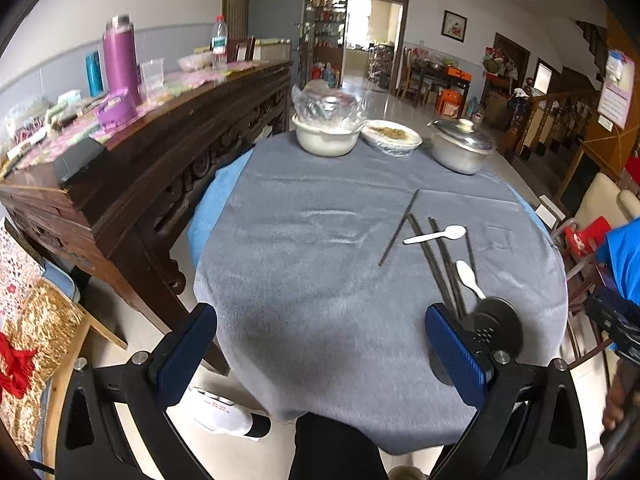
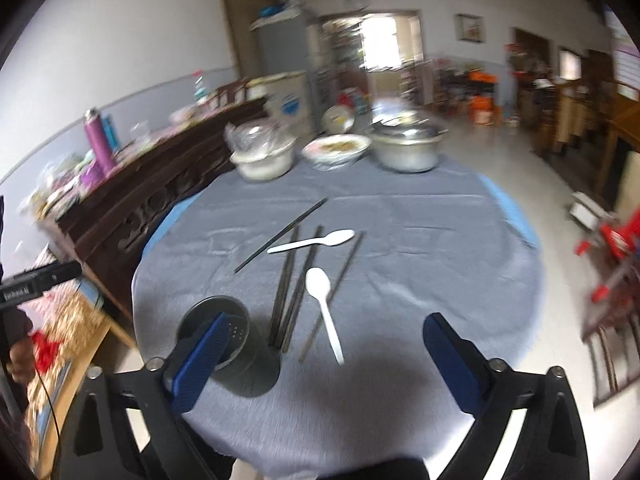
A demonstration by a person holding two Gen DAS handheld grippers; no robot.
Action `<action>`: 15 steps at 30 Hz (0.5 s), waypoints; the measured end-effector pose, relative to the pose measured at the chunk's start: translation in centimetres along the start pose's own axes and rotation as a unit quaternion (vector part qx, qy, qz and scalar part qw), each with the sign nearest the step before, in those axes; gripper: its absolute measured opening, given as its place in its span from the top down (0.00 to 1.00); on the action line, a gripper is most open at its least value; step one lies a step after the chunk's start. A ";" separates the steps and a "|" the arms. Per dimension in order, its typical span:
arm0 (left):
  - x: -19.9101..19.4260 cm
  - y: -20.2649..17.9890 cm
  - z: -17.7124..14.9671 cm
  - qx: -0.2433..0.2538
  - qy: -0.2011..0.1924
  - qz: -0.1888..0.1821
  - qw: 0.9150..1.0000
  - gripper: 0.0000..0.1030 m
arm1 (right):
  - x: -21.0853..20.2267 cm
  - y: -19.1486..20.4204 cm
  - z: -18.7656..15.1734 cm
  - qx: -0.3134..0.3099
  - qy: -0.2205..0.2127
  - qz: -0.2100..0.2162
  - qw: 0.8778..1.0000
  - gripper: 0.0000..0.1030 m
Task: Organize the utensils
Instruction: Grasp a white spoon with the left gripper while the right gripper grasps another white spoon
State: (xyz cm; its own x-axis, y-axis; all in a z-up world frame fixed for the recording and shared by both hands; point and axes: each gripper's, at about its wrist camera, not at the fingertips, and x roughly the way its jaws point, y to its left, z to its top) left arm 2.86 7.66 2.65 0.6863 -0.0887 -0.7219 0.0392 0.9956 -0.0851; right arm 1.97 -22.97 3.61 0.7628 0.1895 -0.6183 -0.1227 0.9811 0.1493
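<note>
Several dark chopsticks [image 2: 294, 280] and two white plastic spoons lie loose on the grey tablecloth [image 2: 420, 248]: one spoon [image 2: 312, 242] across the chopsticks, the other [image 2: 325, 312] nearer me. A dark perforated utensil holder [image 2: 230, 344] stands at the near left, partly behind my right gripper's left finger. My right gripper [image 2: 324, 364] is open and empty above the near edge. In the left wrist view the chopsticks [image 1: 436, 256], spoons [image 1: 436, 235] [image 1: 470, 278] and holder [image 1: 498, 330] sit to the right. My left gripper [image 1: 320, 354] is open and empty.
A white lidded pot [image 1: 326, 134], a wrapped plate of food [image 1: 392, 136] and a metal pot [image 1: 460, 150] stand at the table's far edge. A dark wooden sideboard [image 1: 132, 176] with bottles runs along the left. Chairs [image 1: 600, 216] stand on the right.
</note>
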 end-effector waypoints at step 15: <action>9.4 2.6 1.5 -0.013 0.088 0.017 0.996 0.35 | 23.7 -1.9 0.9 -0.022 0.207 0.122 0.970 0.49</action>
State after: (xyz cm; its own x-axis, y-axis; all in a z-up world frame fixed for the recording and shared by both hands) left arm 10.50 9.47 -3.28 0.5489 -0.0612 -0.8336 -0.0017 0.9972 -0.0743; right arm 20.83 -20.38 -10.66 0.3871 0.4073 -0.8272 -0.3014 0.9037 0.3040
